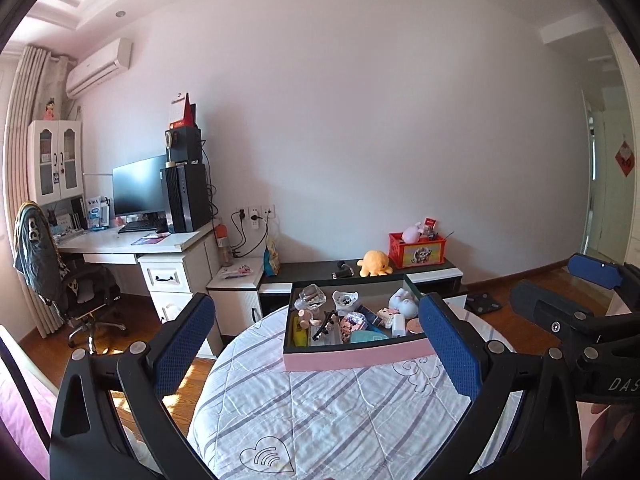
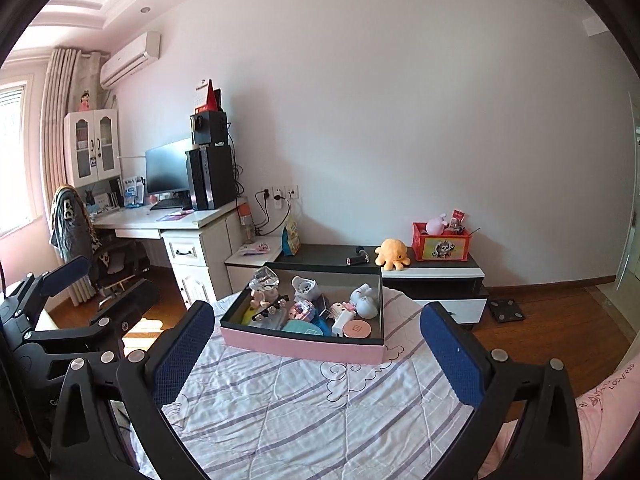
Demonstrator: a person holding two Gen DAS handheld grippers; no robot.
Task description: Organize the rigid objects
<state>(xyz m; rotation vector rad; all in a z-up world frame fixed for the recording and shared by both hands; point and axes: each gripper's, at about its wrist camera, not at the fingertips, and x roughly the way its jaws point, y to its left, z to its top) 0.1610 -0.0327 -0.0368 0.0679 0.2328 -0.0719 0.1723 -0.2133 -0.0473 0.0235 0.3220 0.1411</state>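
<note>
A pink-sided box with a dark inside (image 1: 356, 360) (image 2: 300, 346) stands on a round table under a striped quilted cloth (image 1: 320, 408) (image 2: 300, 408). It holds several small rigid items: a clear glass bottle (image 1: 312, 295) (image 2: 265, 278), a white figure (image 1: 402, 300) (image 2: 364, 298), black sunglasses (image 1: 325, 326) (image 2: 269, 309), a round pink compact (image 2: 357, 328) and toy bricks (image 1: 354, 322). My left gripper (image 1: 320, 340) is open and empty in front of the box. My right gripper (image 2: 316, 344) is open and empty, also short of the box.
A low dark cabinet (image 2: 436, 270) behind the table carries a yellow plush octopus (image 2: 393, 254) and a red crate (image 2: 442, 245). A desk with monitor and computer (image 1: 152, 236) and an office chair (image 1: 80, 292) stand at left. Wooden floor lies to the right.
</note>
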